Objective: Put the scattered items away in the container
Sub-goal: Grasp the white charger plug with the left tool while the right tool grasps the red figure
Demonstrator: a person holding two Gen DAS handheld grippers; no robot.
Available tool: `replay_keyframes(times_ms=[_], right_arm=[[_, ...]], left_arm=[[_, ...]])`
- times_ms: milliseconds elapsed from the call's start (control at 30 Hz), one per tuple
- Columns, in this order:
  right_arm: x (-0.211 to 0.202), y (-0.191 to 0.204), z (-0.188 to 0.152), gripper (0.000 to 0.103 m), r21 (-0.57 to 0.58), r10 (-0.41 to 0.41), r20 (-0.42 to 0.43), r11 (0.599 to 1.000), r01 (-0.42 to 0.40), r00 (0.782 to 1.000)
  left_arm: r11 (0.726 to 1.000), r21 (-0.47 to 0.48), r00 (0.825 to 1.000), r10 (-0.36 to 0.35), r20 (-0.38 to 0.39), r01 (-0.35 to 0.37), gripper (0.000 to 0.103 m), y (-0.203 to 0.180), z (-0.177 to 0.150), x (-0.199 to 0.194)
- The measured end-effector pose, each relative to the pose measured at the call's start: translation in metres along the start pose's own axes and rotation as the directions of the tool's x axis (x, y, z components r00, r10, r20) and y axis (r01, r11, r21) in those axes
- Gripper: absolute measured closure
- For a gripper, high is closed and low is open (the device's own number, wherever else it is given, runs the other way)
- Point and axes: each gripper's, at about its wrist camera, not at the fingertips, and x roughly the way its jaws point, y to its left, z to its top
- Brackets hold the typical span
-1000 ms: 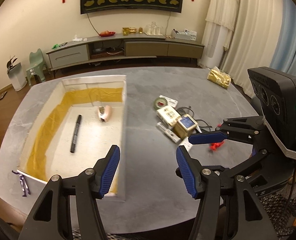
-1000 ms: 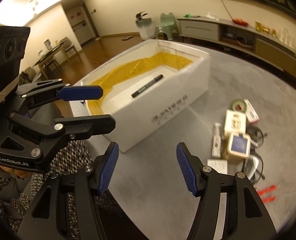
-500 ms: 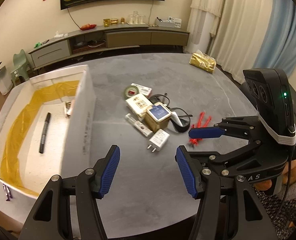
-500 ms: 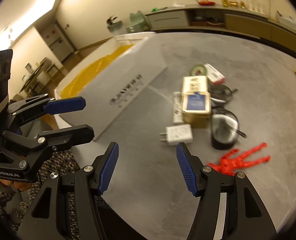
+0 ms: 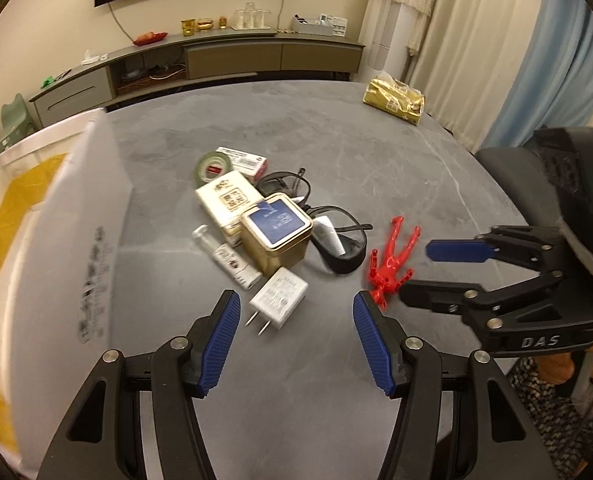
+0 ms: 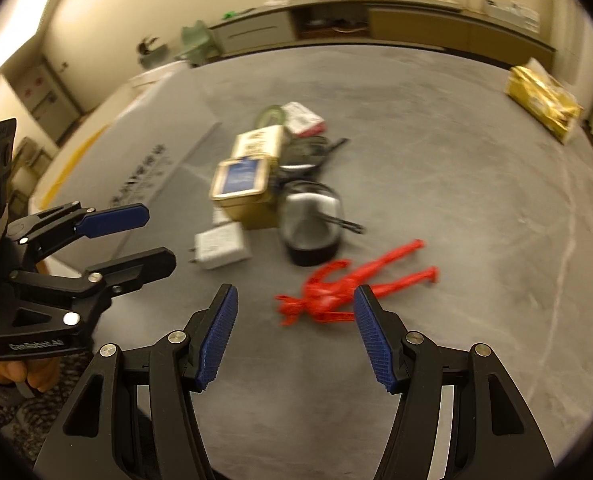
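A white box with a yellow lining (image 5: 76, 216) stands at the table's left. Scattered beside it lie a white plug adapter (image 5: 279, 297), a gold tin with a blue lid (image 5: 276, 232), a cream carton (image 5: 228, 204), a small tube (image 5: 228, 258), black glasses (image 5: 336, 240), a green tape roll (image 5: 212, 168) and a red toy figure (image 5: 390, 264). My left gripper (image 5: 296, 336) hangs open just short of the adapter. My right gripper (image 6: 294, 332) is open too, with the red figure (image 6: 348, 284) just ahead of its fingertips.
A gold foil bag (image 5: 394, 100) lies at the table's far right edge. A low TV cabinet (image 5: 236, 60) runs along the back wall, with curtains (image 5: 476, 40) to the right. A person's hand (image 6: 12, 376) holds the left gripper's handle.
Both grippers have swung right, away from the box and toward the pile of items. The right gripper now faces the red figure, the left one the adapter. Both stayed open.
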Motion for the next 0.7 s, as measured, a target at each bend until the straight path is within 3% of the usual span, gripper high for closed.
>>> replay_keyframes(times_ms=[167, 300, 367, 400, 433, 533, 600, 667, 700], right_arm=[[0.01, -0.005, -0.003, 0.039, 0.035, -0.004, -0.034, 0.999, 0.005, 0.999], [0.029, -0.018, -0.003, 0.039, 0.094, -0.011, -0.079, 0.995, 0.018, 0.997], [0.036, -0.027, -0.003, 0.039, 0.115, -0.043, -0.094, 0.992, 0.054, 0.995], [0.039, -0.031, -0.003, 0.039, 0.12, -0.068, -0.098, 0.99, 0.079, 0.993], [0.041, -0.036, -0.002, 0.039, 0.124, -0.085, -0.096, 0.988, 0.097, 0.992], [0.041, -0.044, 0.002, 0.039, 0.154, -0.099, -0.083, 0.982, 0.111, 0.992], [0.042, -0.046, 0.003, 0.039, 0.184, -0.052, -0.071, 0.981, 0.065, 0.996], [0.047, -0.043, 0.005, 0.039, 0.213, 0.036, -0.067, 0.977, -0.021, 0.997], [0.051, -0.039, 0.007, 0.038, 0.211, 0.043, -0.068, 0.977, -0.028, 0.997]], left_arm=[[0.996, 0.058, 0.998, 0.068, -0.006, -0.068, 0.038, -0.004, 0.0, 0.033], [0.997, 0.053, 0.998, 0.061, -0.006, -0.06, 0.038, 0.001, 0.0, 0.051], [0.998, 0.046, 0.999, 0.033, -0.018, -0.032, 0.052, 0.003, -0.002, 0.059], [0.998, 0.046, 0.999, 0.031, -0.014, -0.031, 0.067, 0.003, -0.003, 0.061], [0.999, 0.045, 1.0, 0.025, -0.003, -0.025, 0.07, 0.003, -0.004, 0.061], [1.0, 0.023, 1.0, 0.005, 0.024, -0.006, 0.07, 0.007, -0.007, 0.059], [1.0, 0.0, 1.0, -0.011, 0.028, 0.011, 0.069, 0.013, -0.009, 0.059], [0.999, -0.027, 0.999, -0.03, 0.021, 0.03, 0.06, 0.02, -0.011, 0.06], [0.999, -0.04, 0.999, -0.033, 0.013, 0.034, 0.049, 0.023, -0.013, 0.062]])
